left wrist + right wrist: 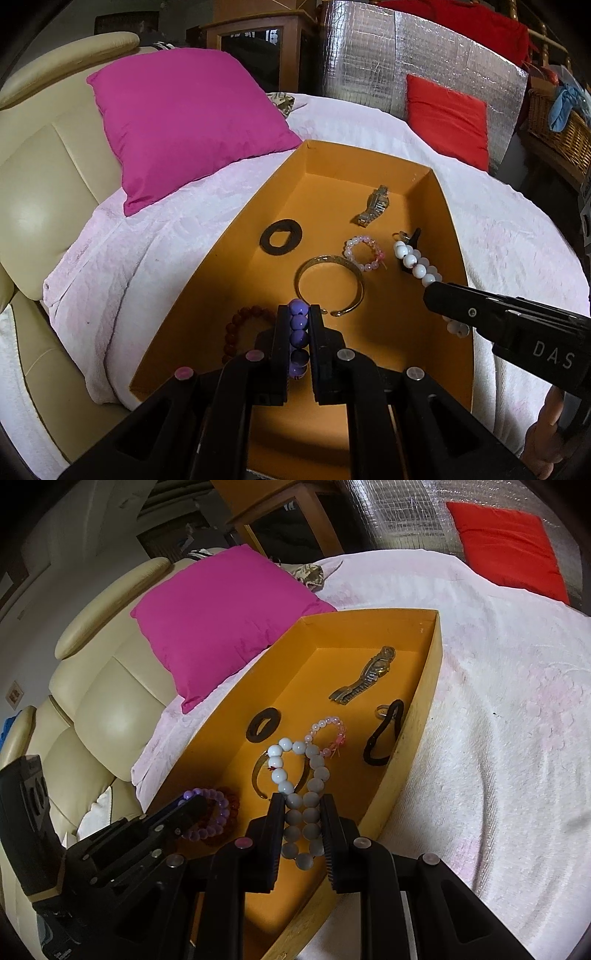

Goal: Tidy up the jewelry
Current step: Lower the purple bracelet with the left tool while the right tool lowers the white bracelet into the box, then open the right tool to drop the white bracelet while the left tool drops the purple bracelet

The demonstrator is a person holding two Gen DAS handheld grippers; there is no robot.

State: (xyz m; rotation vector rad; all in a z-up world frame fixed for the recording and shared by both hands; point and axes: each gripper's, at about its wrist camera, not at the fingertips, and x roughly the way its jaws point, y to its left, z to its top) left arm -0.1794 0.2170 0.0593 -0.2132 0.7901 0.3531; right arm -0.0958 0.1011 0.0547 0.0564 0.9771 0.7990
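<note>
An orange box [369, 155] [432, 686] lies on a pink-white blanket. My left gripper [298, 314] is shut on a purple bead bracelet [298, 332] [216, 812] over the box's near left part, above a red-brown bead bracelet [236, 325]. My right gripper [302, 805] [436, 295] is shut on a white bead bracelet [295, 775] [410, 260], held over the box's right side. On the box floor lie a gold bangle [332, 284], a pink bead bracelet [364, 253] [328, 731], a gold watch [373, 210] [365, 675], a black ring [280, 236] [262, 725] and a black loop [382, 738].
A magenta cushion [184, 125] leans on a cream leather sofa [33, 206] left of the box. A red cushion [447, 118] rests against a silver foil panel [369, 62] at the back. A wicker basket [557, 129] stands at the far right. A hand [543, 439] shows at the lower right.
</note>
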